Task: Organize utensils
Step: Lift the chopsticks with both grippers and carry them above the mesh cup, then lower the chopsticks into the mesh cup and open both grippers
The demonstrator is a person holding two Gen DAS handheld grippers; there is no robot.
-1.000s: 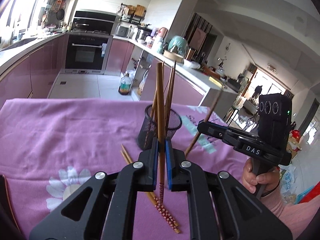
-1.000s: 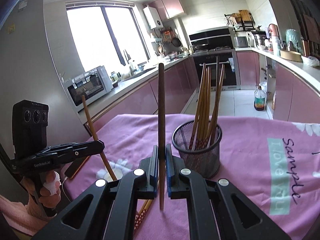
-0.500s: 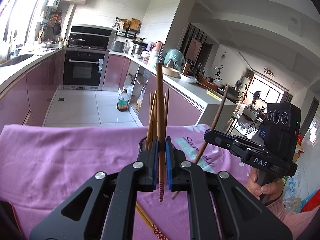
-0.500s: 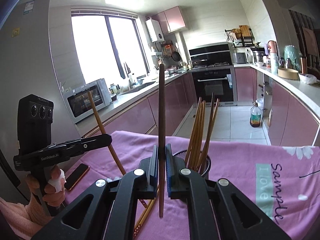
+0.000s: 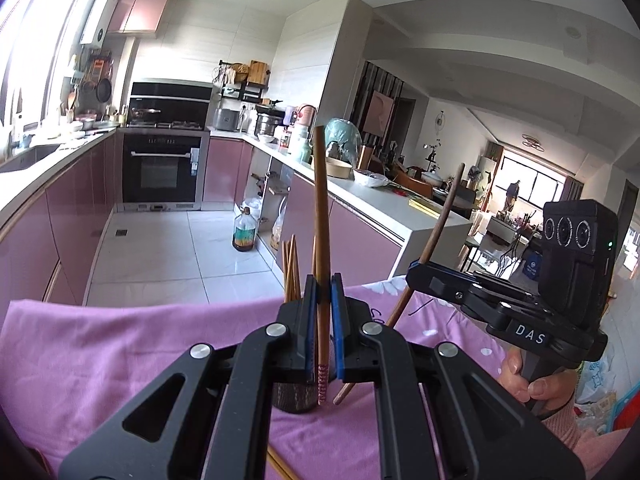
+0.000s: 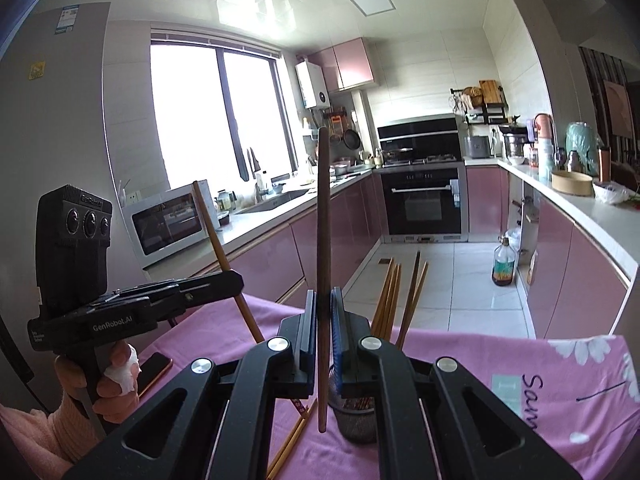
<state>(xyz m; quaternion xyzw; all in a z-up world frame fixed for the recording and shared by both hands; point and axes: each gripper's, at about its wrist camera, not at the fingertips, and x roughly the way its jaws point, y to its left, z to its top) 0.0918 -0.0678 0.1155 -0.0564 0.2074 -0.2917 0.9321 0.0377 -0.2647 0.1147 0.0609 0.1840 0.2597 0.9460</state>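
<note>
My left gripper (image 5: 322,284) is shut on an upright brown chopstick (image 5: 320,200) with a patterned pink tip. It hangs above the black mesh holder (image 5: 294,398), which the fingers mostly hide. Several chopsticks (image 5: 291,268) stand in that holder. My right gripper (image 6: 323,300) is shut on a darker upright chopstick (image 6: 323,220), just left of and above the mesh holder (image 6: 356,420) with its chopsticks (image 6: 394,296). Each wrist view shows the other gripper off to the side: the right gripper (image 5: 416,276) and the left gripper (image 6: 236,280), each holding its stick tilted.
A purple cloth (image 5: 120,344) covers the table. Loose chopsticks (image 6: 296,436) lie on it near the holder. A phone (image 6: 152,370) rests at the cloth's left edge. Behind the table are the kitchen floor, pink cabinets and a bottle (image 6: 504,264) on the floor.
Both grippers have risen with their chopsticks still clamped. The holder and table have sunk lower in both views, and the holder is now largely behind the fingers.
</note>
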